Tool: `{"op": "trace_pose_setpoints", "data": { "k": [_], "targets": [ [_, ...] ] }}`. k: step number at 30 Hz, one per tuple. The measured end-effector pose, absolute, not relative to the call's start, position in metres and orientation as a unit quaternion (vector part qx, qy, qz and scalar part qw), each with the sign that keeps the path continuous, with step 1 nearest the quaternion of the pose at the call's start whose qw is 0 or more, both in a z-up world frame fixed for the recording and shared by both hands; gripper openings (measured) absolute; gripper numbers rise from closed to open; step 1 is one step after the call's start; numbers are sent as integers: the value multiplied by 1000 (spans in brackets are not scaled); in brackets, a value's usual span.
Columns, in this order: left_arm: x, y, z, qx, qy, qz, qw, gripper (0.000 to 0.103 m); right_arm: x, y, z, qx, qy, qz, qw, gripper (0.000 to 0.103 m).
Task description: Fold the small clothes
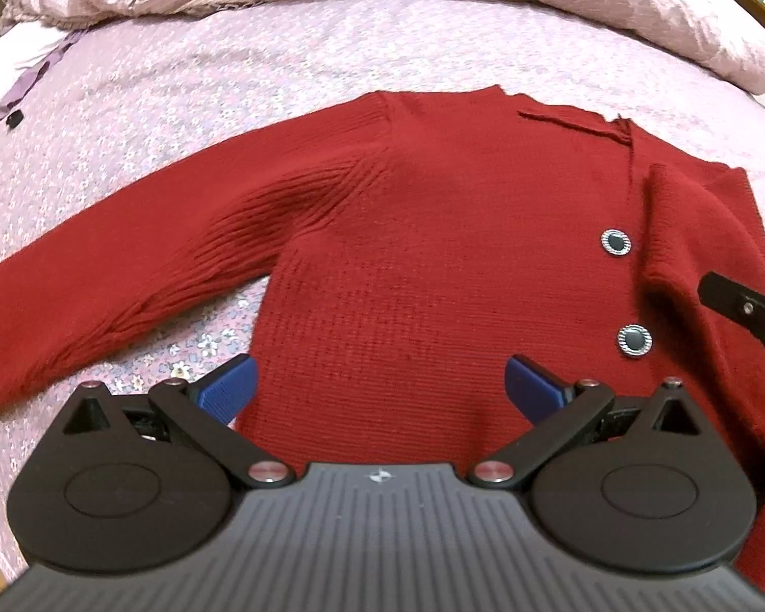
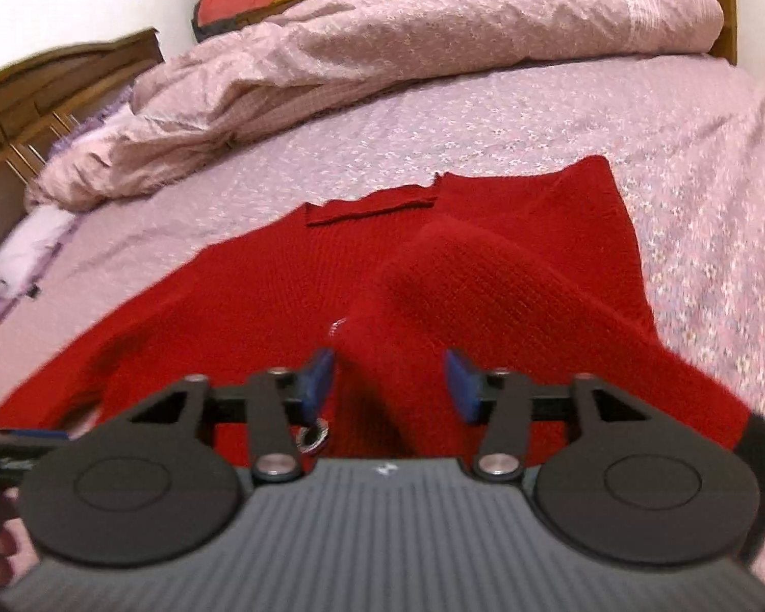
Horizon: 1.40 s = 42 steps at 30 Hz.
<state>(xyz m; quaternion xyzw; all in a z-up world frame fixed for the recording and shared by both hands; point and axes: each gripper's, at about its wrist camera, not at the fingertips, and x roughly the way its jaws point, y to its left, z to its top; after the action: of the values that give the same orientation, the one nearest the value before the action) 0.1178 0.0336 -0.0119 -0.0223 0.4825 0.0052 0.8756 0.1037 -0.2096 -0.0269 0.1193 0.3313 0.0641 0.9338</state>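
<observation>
Floral lilac bedspread (image 2: 535, 117), rumpled quilt (image 2: 382, 35), wooden headboard (image 2: 51, 81), white walls

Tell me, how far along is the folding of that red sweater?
Early on. Done: one sleeve lies folded across the red sweater by its buttons. In hand: nothing; the right gripper stands open around that sleeve, and the left gripper is open. Left: the other sleeve is outstretched, and the body is unfolded.

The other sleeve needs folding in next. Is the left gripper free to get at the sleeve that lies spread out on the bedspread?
Probably yes. The left gripper is open and empty over the red cardigan's hem, and the outstretched sleeve lies flat on the bedspread on its side, with nothing covering it.
</observation>
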Motion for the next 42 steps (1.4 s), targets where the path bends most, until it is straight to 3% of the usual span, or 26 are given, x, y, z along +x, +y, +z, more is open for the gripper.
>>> {"op": "trace_pose_setpoints", "data": {
  "k": [22, 42],
  "targets": [
    [97, -75, 16, 64, 456, -112, 881, 103, 24, -285, 1, 124, 306, 8, 944, 53],
    [65, -232, -17, 161, 447, -259, 841, 103, 6, -384, -42, 181, 337, -54, 922, 53]
  ]
}}
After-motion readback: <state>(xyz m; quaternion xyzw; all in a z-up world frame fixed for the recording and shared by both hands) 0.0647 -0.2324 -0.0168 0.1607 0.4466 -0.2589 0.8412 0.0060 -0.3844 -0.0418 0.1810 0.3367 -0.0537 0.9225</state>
